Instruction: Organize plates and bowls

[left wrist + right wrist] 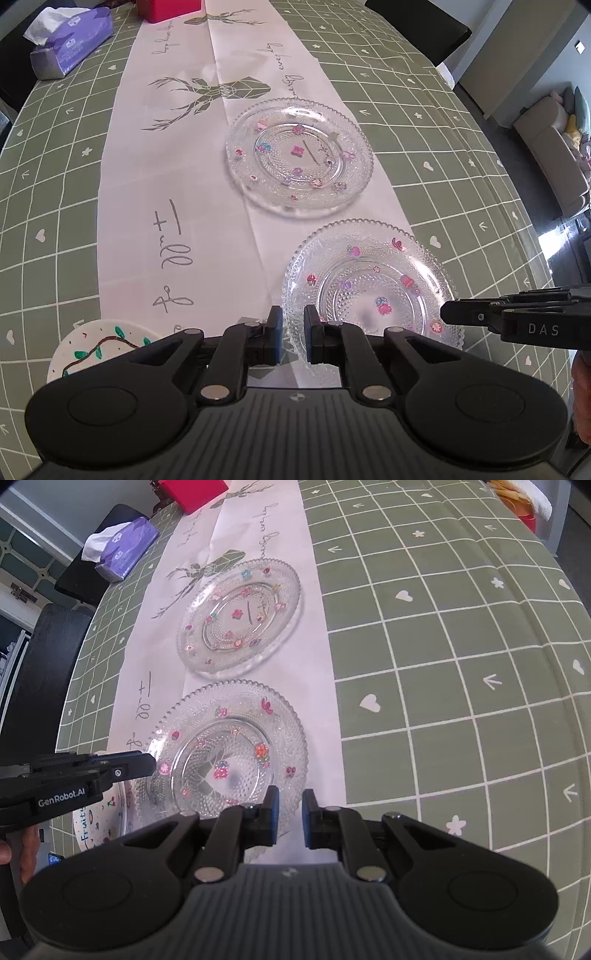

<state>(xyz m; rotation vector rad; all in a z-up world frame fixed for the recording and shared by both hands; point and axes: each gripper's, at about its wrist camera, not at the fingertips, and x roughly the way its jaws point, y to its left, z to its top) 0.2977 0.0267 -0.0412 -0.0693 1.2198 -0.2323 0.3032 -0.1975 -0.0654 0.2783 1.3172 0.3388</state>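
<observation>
At the far left of the tabletop, a purple tissue pack lies on the green checked cloth, with a red box beyond it at the far end of the white runner. Nearer you on the left sits a white plate painted with a brown vine and green leaves.

Just right of that, your left tool points steeply down. Its blue pads are drawn in close and pinch the left rim of the near glass plate, with the beaded edge showing between them. That plate lies over the right side of the runner. In the right wrist view its left edge overlaps the white plate, but you cannot tell whether the two touch.

Beyond it, the far glass plate rests flat on the runner beside the printed deer, apart from the near one.

On the right, your right tool has its pads narrowed onto the near plate's opposite rim, so you are holding that plate from both sides. Right of it is only green cloth with white hearts and arrows.
</observation>
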